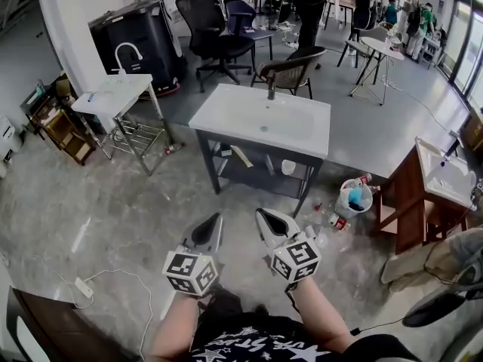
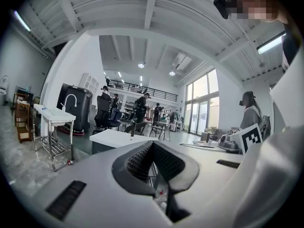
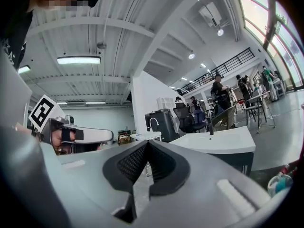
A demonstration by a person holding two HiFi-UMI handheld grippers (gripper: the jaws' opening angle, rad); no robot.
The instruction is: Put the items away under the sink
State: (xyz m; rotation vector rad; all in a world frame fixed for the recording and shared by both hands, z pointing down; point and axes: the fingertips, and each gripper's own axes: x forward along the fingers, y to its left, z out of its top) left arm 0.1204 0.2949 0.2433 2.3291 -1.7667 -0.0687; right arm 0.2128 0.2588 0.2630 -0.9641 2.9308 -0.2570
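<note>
A white sink [image 1: 260,119] on a dark frame stands ahead of me in the head view, with a low shelf [image 1: 249,173] under it. On the shelf lie a wooden piece [image 1: 241,155] and a white cup [image 1: 287,167]. To the right of the sink, on the floor, are a white bucket [image 1: 355,197] with blue things in it, a red-capped can [image 1: 337,221] and a clear bottle [image 1: 313,232]. My left gripper [image 1: 217,219] [image 2: 152,144] and right gripper [image 1: 260,214] [image 3: 146,144] are held level side by side, short of the sink. Both are shut with nothing between their fingers.
A smaller sink on a metal rack [image 1: 113,93] stands at the left, next to a wooden shelf unit [image 1: 56,123]. A wooden cabinet with a basin [image 1: 438,179] is at the right. Chairs [image 1: 290,70], tables and people fill the back. A power strip [image 1: 83,286] lies near left.
</note>
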